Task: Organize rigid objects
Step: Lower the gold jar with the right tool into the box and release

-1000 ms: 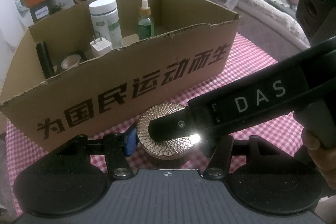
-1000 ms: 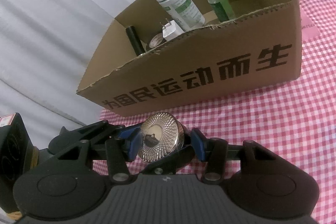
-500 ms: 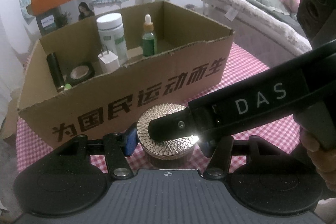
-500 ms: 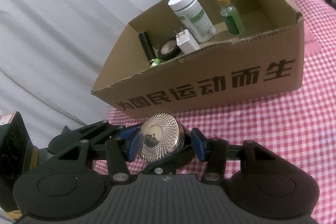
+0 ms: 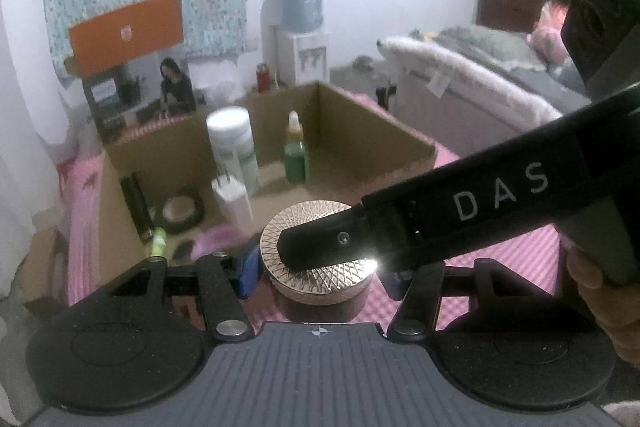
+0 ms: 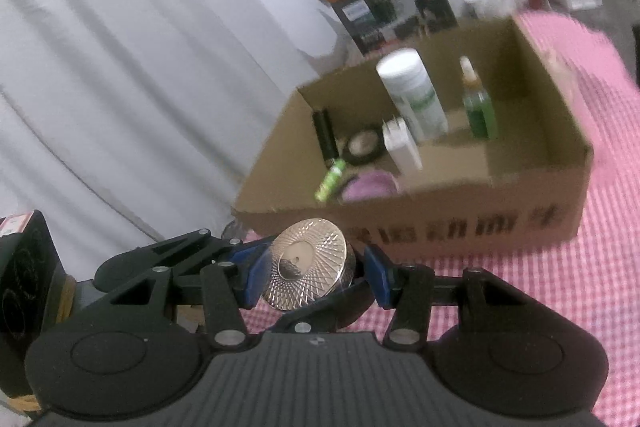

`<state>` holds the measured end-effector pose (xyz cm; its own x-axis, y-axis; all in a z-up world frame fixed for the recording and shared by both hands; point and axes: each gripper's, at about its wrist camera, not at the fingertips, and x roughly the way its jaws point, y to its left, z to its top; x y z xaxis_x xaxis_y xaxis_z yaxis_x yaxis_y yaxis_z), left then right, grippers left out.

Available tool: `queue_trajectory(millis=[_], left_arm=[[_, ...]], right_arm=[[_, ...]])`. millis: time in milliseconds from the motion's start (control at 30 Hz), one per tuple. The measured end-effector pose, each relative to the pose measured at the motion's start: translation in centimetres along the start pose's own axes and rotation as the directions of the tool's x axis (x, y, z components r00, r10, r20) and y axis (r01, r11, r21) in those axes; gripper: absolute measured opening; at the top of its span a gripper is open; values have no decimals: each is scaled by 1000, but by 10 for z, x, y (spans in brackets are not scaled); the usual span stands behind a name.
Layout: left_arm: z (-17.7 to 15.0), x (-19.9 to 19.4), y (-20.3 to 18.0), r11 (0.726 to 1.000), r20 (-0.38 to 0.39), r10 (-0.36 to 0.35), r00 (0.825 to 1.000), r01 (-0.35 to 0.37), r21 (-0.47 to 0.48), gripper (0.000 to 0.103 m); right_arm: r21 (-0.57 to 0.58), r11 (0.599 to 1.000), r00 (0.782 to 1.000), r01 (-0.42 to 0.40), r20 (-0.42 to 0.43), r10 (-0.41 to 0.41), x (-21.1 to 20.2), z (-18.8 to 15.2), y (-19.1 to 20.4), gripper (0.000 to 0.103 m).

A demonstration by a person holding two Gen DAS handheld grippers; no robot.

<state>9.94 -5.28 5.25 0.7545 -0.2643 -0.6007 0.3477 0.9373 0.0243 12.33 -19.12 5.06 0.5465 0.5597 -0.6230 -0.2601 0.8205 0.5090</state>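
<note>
1. The gold-lidded jar (image 5: 320, 259) sat between the blue pads of your L gripper (image 5: 320, 267), lifted off the checked cloth (image 6: 560, 307) & just short of the cardboard box (image 6: 440, 227).
2. L gripper: pads looked pressed on the jar's sides, so I'd call it clamped. R gripper (image 6: 312, 279): one finger lay across the lid top, the other seemingly under the jar; it read as closed on it top-to-bottom, though the lower contact was hidden.
3. Handling, my guess: rigid, prob. glass w/ a metal-look lid, so fairly heavy for its size, smooth & slippery on the walls, breakable if dropped. Best hold was the straight side wall below the lid, not the lid rim, which may twist or come off.
4. Ahead of the grippers, the box's near wall stood as the edge to clear.
5. Inside, ahead-left was crowded: white bottle (image 5: 232, 147), charger plug (image 5: 234, 199), tape roll (image 5: 180, 211), black tube (image 5: 136, 207). The dropper bottle (image 5: 295, 155) stood straight ahead.
6. Open floor lay ahead-right, past the dropper, toward the far corner.
</note>
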Motion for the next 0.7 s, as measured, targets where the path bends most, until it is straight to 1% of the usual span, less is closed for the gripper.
queue_trajectory(millis=[200, 300, 433, 500, 600, 700], left_arm=[[28, 5, 9, 1000, 34, -19, 999, 19, 1, 57], [42, 17, 17, 999, 27, -41, 999, 42, -14, 57], [58, 45, 26, 997, -13, -65, 998, 64, -43, 57], [63, 61, 29, 996, -45, -77, 996, 74, -54, 57], [64, 88, 33, 994, -102, -92, 991, 85, -72, 57], [63, 111, 36, 991, -157, -109, 982, 94, -99, 57]], right_arm=[[-47, 999, 999, 4, 37, -3, -11, 30, 10, 54], [-54, 998, 999, 8, 38, -6, -11, 49, 7, 54], [-52, 998, 1000, 24, 14, -23, -1, 74, -4, 54], [-36, 999, 999, 31, -8, -31, 8, 86, -14, 54], [-10, 999, 997, 46, -58, -47, 25, 99, -32, 54], [19, 997, 991, 69, -119, -66, 44, 108, -51, 54]])
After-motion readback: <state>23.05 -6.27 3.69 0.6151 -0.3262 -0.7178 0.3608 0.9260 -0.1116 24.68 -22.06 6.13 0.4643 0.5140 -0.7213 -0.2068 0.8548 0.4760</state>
